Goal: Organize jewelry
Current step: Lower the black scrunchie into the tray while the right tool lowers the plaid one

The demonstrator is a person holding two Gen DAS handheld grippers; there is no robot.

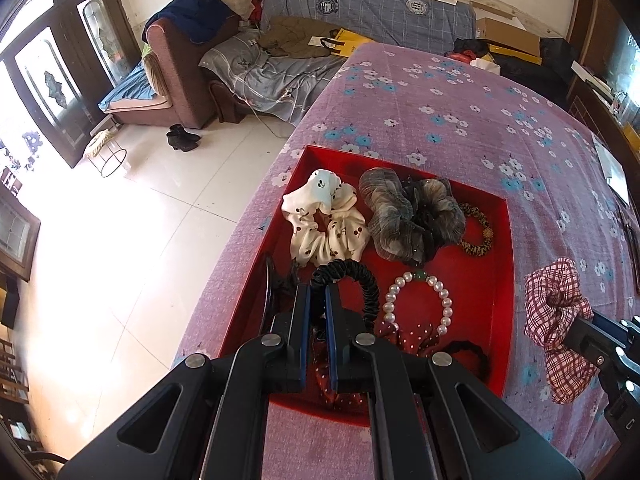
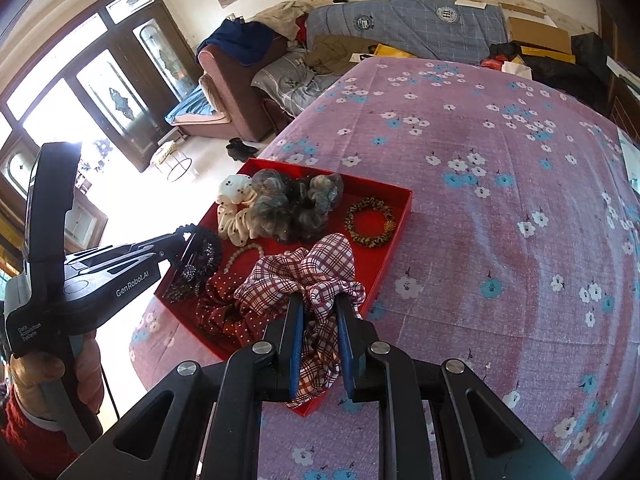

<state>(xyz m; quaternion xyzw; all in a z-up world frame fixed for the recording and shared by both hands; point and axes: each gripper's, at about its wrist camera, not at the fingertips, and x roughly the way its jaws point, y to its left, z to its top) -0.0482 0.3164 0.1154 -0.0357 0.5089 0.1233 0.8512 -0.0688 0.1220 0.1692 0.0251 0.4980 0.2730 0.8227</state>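
**Two hair ties, one red tray**

On our left, the left gripper [image 1: 318,300] has its jaws clamped on the black ruffled hair tie [image 1: 360,280], held just over the near-left part of the red tray [image 1: 505,280]. Beside it lie the pearl bracelet [image 1: 420,300] and the cherry-print scrunchie [image 1: 324,220]. We should lower the tie to the tray floor before letting go, so it does not snag the pearls.

On our right, the right gripper [image 2: 318,312] is clamped on the plaid scrunchie [image 2: 304,272], hanging over the tray's near edge. We should carry it further inward, short of the leopard-print band [image 2: 370,222], before releasing.
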